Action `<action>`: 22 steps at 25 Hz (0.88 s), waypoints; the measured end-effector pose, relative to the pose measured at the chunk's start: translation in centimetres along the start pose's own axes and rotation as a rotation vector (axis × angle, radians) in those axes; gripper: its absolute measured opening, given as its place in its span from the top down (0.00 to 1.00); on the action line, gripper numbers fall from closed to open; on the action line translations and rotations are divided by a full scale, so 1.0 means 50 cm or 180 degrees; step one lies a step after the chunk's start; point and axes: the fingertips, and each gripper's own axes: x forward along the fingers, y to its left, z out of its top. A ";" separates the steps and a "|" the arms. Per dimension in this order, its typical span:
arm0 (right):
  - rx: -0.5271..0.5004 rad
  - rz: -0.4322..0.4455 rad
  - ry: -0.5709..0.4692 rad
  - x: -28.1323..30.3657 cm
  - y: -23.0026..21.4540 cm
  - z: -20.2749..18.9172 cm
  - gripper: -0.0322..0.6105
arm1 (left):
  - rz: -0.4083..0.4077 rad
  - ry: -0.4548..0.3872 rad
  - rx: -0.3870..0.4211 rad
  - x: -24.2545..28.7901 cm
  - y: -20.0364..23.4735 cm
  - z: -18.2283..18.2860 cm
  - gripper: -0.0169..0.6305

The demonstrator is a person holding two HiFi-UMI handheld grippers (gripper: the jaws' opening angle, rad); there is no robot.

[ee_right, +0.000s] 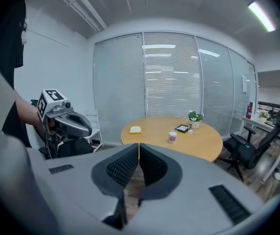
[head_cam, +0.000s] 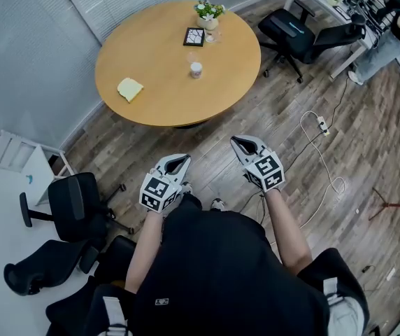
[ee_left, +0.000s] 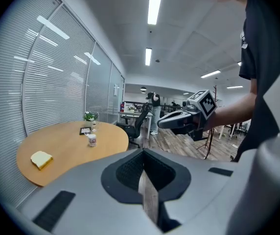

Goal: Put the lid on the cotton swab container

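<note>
The container [head_cam: 196, 69] label is unreadably small.

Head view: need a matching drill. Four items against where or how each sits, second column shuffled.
Column one
1. yellow pad
2. cotton swab container
3. potted plant
4. left gripper

Column two
A. at the far edge of the round table
B. jaws together, empty, short of the table
C. on the table's left part
D. near the table's middle

Pairs: 1-C, 2-D, 3-A, 4-B
</note>
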 end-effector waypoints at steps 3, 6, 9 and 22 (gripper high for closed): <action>-0.0016 -0.0058 0.0049 0.010 -0.010 0.009 0.94 | -0.0062 0.0015 -0.0018 0.004 0.020 0.001 0.96; -0.0027 -0.0155 0.0052 0.016 -0.021 0.022 0.94 | -0.0132 0.0021 0.0000 0.010 0.039 0.005 0.96; -0.0019 -0.0260 0.0094 0.021 -0.033 0.018 0.94 | -0.0202 0.0013 0.0030 0.014 0.057 0.010 0.96; 0.0217 -0.0674 0.0272 0.074 -0.035 -0.022 0.94 | -0.0591 0.0075 0.0030 0.008 0.130 -0.029 0.96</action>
